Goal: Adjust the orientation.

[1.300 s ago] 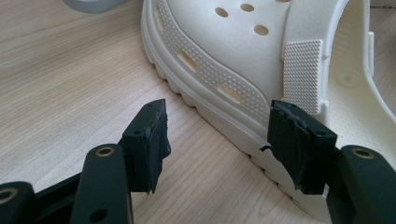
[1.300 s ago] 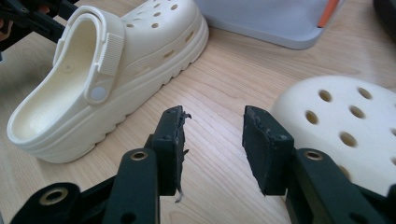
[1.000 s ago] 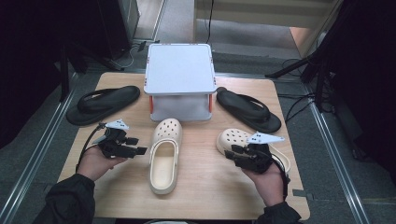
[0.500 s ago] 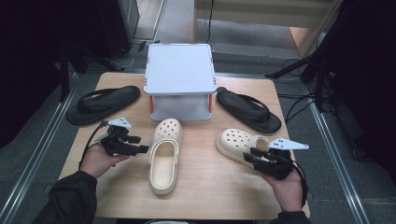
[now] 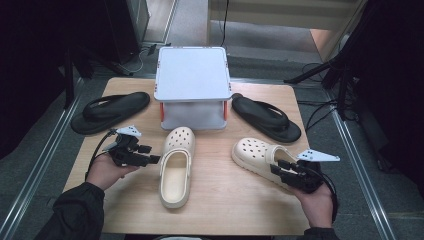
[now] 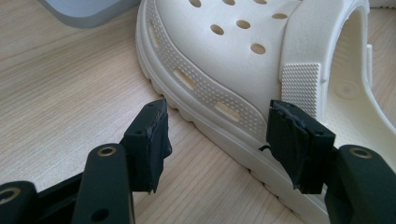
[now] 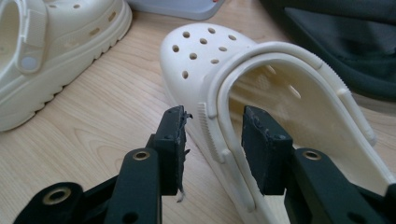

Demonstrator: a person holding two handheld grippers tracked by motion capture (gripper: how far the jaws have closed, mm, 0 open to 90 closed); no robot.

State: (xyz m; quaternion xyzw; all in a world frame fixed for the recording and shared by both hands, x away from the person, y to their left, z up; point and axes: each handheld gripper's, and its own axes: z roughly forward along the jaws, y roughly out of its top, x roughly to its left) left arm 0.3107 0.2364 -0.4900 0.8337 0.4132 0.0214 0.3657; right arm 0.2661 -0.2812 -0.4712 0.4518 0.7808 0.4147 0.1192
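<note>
Your right gripper point(image 7: 212, 135) has its jaws partway open around the side wall and strap of the right clog point(image 7: 243, 93), at 4 o'clock on the table point(image 5: 225, 200); can't tell if the pads actually press. Your left gripper point(image 6: 217, 142) is wide open, empty, just beside the left clog point(image 6: 243, 60) near the middle.

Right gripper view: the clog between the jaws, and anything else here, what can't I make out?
- Right clog: in the right gripper view, the heel end is cut off by the bottom edge; whether the right hand-held gripper presses its side wall cannot be told.
- Left clog: in the left gripper view, toe and heel run past the edges.
- Grey box: in the high view, its lid hides any contents.
</note>
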